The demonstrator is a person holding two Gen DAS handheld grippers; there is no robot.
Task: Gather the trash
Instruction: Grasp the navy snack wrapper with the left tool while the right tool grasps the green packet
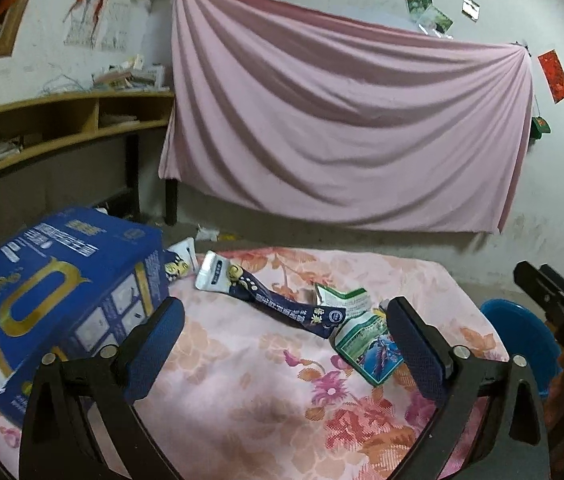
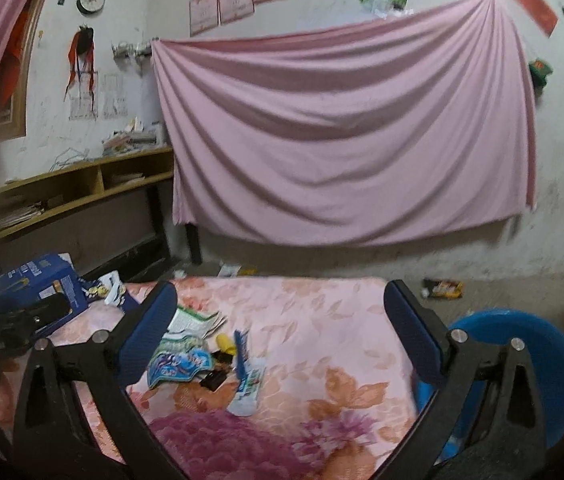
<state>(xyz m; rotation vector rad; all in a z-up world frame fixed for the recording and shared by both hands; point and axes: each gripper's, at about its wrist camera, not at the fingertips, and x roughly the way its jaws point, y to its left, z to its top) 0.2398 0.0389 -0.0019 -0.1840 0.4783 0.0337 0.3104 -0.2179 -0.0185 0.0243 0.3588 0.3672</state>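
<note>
1. Your left gripper [image 1: 286, 336] fills the near edge of the left wrist view, its blue pads [image 1: 157, 340] standing wide apart with only the floral cloth [image 1: 241, 380] between them; the black frame is cut off at the bottom.
2. Your right gripper [image 2: 279, 328] is likewise spread wide and clamped on nothing. Its right finger hangs past the table edge, in front of the blue stool [image 2: 522, 344].
3. Trash lies on the cloth ahead of you. The green-and-blue wrapper [image 1: 366, 344] sits just inside your left gripper's right pad, which hides part of it.
4. A long dark-blue sachet [image 1: 277, 300] stretches from the wrapper toward the far left; its print is too small to read.
5. At the left stands the blue carton [image 1: 69, 292], tilted, its near corner hidden behind your left finger.
6. In the right wrist view, a yellow piece [image 2: 226, 343], a blue strip [image 2: 240, 354] and small black bits [image 2: 213, 380] lie beside the wrapper; you cannot tell what they are.
7. Your left gripper shows only as a dark blur at that view's left edge.
8. Beyond the table a pink sheet [image 1: 342, 128] covers whatever hangs behind it.
</note>
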